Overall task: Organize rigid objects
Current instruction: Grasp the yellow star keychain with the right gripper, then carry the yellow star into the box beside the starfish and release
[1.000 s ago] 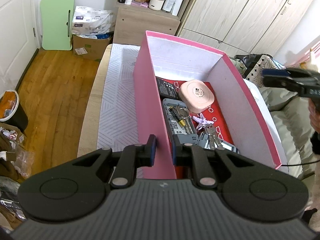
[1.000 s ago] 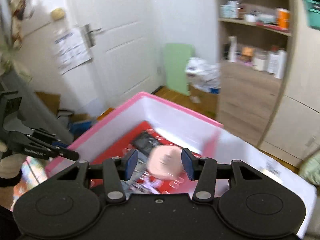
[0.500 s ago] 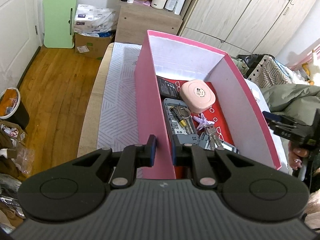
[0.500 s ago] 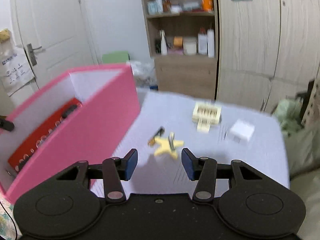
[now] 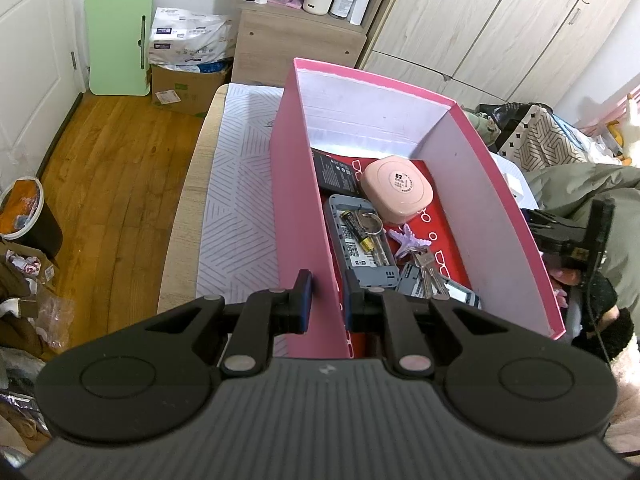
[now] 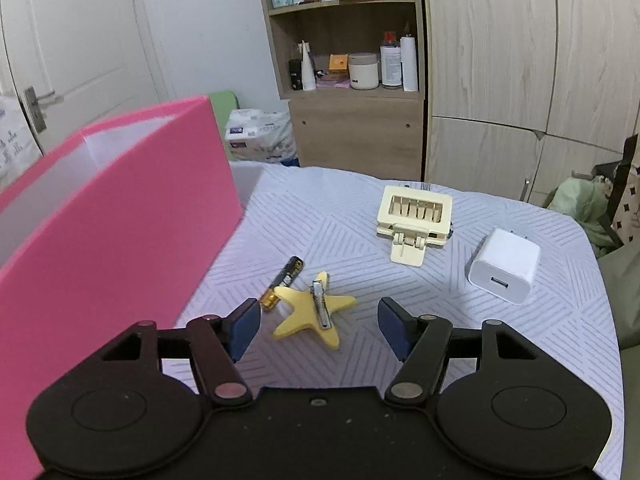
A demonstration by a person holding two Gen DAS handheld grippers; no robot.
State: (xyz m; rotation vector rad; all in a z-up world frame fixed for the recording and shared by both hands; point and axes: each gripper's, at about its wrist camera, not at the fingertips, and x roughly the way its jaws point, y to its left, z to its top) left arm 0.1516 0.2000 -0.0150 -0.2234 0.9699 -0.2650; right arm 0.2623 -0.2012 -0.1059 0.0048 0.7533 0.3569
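both tongs differ: left tongs (image 5: 325, 294) pinch the pink box (image 5: 298, 200) wall, right tongs (image 6: 318, 326) gape above a yellow star clip (image 6: 310, 312).

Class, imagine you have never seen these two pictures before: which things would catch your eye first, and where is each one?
The tall pink box dominates, its near wall clamped by the left hand-held gripper, with a pink case, keys and a battery inside. Beside the box, on the striped cloth, a yellow star-shaped clip lies just ahead of the open right hand-held gripper, near a white charger.

Home bedroom; wooden wardrobes (image 5: 500, 28); toiletry shelf (image 6: 348, 68); wood floor (image 5: 108, 168); bedding (image 5: 580, 184).
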